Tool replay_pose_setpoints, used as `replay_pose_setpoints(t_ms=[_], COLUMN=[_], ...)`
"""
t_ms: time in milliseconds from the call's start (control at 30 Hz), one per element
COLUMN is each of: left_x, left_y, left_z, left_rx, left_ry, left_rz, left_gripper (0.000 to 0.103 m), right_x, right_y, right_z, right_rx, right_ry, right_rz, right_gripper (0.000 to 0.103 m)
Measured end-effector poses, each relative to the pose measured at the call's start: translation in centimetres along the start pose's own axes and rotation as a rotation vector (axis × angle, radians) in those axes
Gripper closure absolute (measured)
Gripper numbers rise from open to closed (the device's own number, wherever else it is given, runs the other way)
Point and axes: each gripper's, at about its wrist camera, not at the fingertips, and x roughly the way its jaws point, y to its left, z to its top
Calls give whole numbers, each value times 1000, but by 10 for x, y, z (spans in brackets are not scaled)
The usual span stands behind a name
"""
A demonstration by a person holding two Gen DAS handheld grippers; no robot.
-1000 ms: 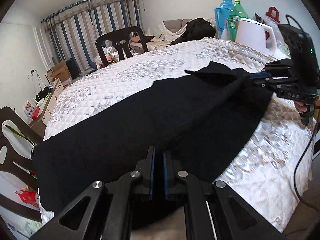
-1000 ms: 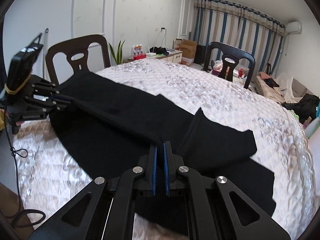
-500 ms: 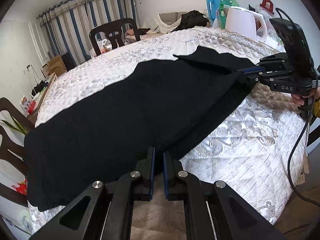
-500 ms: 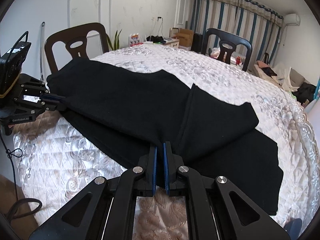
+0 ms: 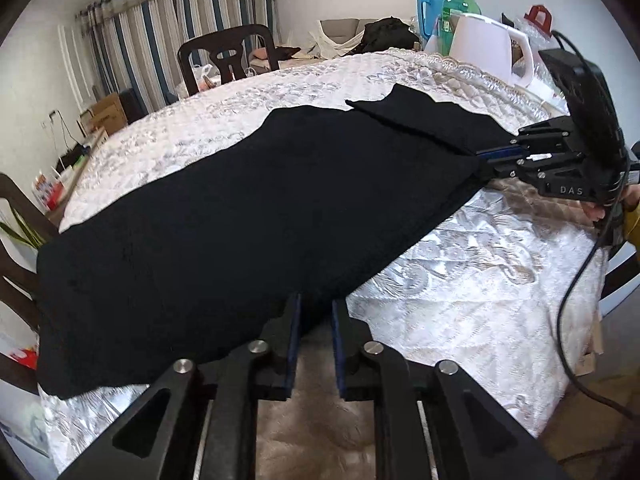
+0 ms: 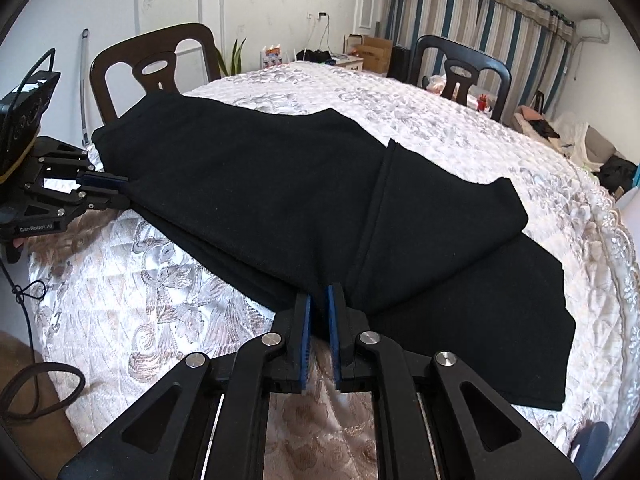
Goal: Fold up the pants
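Black pants (image 5: 248,216) lie folded lengthwise, one leg over the other, on a table with a white quilted cover (image 5: 460,292); they also show in the right wrist view (image 6: 304,200). My left gripper (image 5: 314,304) is at their near edge with its jaws a little apart around the hem. My right gripper (image 6: 318,300) is at the near edge further along, its jaws slightly parted, the cloth edge between them. Each gripper shows in the other's view: the right one (image 5: 486,160) at the far right, the left one (image 6: 120,190) at the left.
Dark wooden chairs (image 6: 156,68) stand around the table. A white kettle (image 5: 488,46), a blue jug (image 5: 430,6) and a green bottle (image 5: 460,4) stand at the table's far right edge. Cables (image 5: 576,300) hang from the grippers.
Both grippers drew the upper leg towards me and laid it flat over the lower one. Both sets of jaws have since parted a little from fully shut.
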Motion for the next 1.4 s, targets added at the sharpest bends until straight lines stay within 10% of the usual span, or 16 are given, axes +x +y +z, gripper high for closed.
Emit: replay_pose_setpoints(t_ms=[200,367,833,1000,1400], left_x=[-18,-30,9,11,23], left_y=[10,20,25,25,8], left_z=[0,17,40,41,54], left_rx=[-85,-128,-211,-215,-214], left_ry=[-7,-79,-69,-62,-56], left_rz=[-130,-143,-207,-217,-279], left_gripper=[81,63,56,56,52], right_x=[-28,-20,79,62,-30], right_y=[-10,-34,-48,-67,-100], right_z=[5,26,75,65,-7], right_rx=[34,143,197,285,595], right_ry=[-69,-130,85,62,-95], right_rz=[7,-111,-193,-202,-254], right_gripper=[88,54,54,93,99])
